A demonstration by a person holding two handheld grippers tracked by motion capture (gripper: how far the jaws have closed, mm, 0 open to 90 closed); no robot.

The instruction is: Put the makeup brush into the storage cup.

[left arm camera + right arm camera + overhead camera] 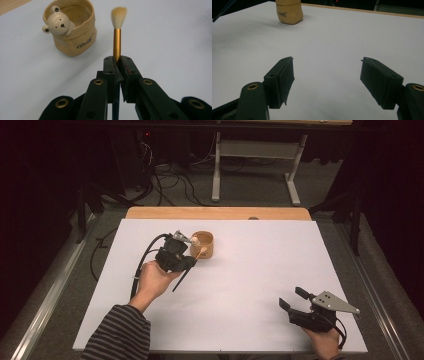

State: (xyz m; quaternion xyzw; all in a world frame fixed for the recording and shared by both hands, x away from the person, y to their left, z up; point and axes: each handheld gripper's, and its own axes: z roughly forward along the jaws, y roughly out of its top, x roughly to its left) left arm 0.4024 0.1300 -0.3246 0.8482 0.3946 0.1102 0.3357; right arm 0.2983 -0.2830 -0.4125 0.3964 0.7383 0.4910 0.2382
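Observation:
A tan pot (205, 243) with a bear head on its rim stands at the back left of the white sheet (250, 270). My left gripper (192, 260) hovers just in front of it, shut on a brush (181, 279). In the left gripper view the jaws (117, 61) clamp the brush (116, 42) by its gold ferrule. The pale bristles point up beside the pot (75, 37), right of the bear head (58, 23). My right gripper (292, 298) rests low at the front right, open. Its jaws (327, 72) stand wide apart over bare sheet, with the pot (288, 13) far off.
A wooden table edge (217, 213) shows behind the sheet. Beyond it are a desk frame's white legs (216, 175) and cables (170, 180) on the floor. A dark cable (142, 262) trails from the left gripper.

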